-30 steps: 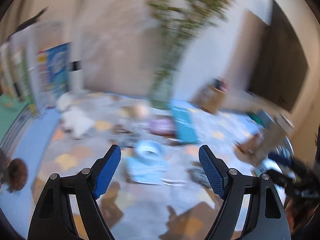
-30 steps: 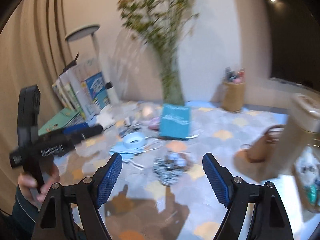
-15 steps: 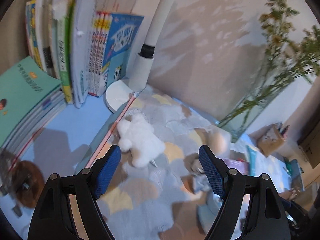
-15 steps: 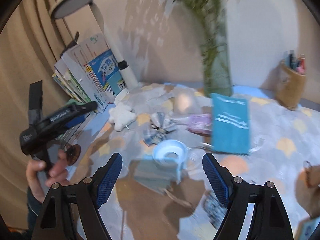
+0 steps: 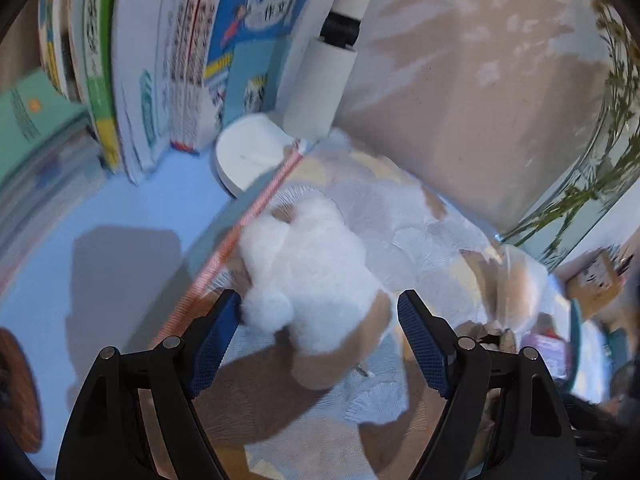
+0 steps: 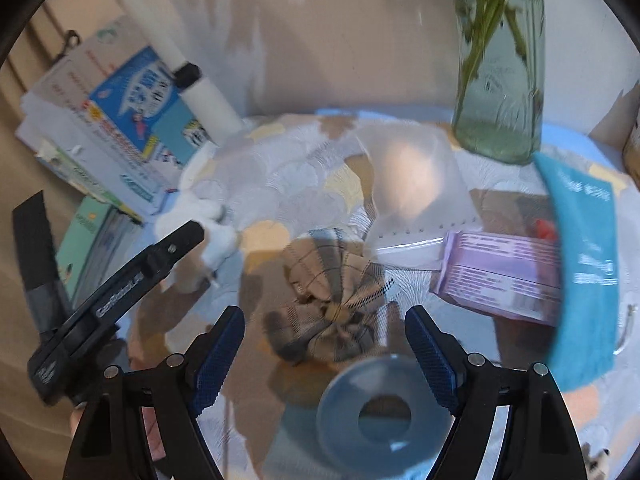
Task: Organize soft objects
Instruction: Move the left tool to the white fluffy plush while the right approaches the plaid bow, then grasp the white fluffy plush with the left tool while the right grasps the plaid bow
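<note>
Jaws wide apart on left gripper (image 5: 320, 340), white fluffy toy (image 5: 308, 276) lying between the pads, unpressed. Right gripper (image 6: 325, 354) likewise spread, empty, above plaid cloth bundle (image 6: 332, 300) and blue tape roll (image 6: 380, 412). Beyond: cloth edge (image 5: 256, 208), bare blue surface (image 5: 120, 208), books (image 5: 160, 60), lamp base (image 5: 248, 152), vase (image 6: 500, 80) by the wall.

You have a pale blue tabletop (image 5: 120, 216) partly covered by a patterned mat (image 6: 280, 176). On the mat lie a white plush toy (image 5: 312, 272), a plaid fabric bundle (image 6: 332, 296), a purple packet (image 6: 500, 276), a teal booklet (image 6: 584, 264), a tape roll (image 6: 384, 412) and a glass vase (image 6: 500, 92); books (image 5: 152, 60) stand on the blue surface.
</note>
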Action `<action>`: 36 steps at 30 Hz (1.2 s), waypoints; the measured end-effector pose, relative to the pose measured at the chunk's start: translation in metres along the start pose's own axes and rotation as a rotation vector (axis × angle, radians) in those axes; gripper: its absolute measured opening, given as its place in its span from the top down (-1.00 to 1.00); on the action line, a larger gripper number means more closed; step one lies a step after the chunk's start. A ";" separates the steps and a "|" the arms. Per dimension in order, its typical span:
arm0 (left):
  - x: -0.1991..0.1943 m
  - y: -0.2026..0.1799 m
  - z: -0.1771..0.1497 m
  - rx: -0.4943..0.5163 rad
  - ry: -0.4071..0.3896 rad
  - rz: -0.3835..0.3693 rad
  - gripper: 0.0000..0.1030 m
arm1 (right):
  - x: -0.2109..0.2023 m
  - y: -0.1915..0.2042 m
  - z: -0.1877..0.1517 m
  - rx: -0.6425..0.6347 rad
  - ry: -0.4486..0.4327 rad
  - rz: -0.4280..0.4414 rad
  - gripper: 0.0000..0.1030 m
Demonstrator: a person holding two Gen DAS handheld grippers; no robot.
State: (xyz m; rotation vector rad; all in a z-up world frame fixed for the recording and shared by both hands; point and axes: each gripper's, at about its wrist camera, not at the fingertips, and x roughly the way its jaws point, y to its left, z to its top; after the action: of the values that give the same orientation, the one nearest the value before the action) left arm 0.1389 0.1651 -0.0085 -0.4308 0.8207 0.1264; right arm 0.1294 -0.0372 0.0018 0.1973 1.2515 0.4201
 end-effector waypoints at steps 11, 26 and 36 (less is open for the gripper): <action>-0.015 -0.011 -0.005 0.049 -0.065 -0.025 0.23 | -0.007 -0.003 -0.005 -0.014 -0.086 0.058 0.53; -0.053 -0.027 -0.012 0.124 -0.186 -0.157 0.23 | -0.069 -0.008 -0.027 0.020 -0.193 0.098 0.54; -0.091 -0.101 -0.052 0.347 -0.159 -0.331 0.23 | -0.140 -0.042 -0.067 0.092 -0.265 -0.075 0.54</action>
State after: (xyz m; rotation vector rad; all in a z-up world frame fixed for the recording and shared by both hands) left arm 0.0687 0.0571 0.0594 -0.2197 0.5903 -0.2834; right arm 0.0388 -0.1386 0.0881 0.2746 1.0143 0.2619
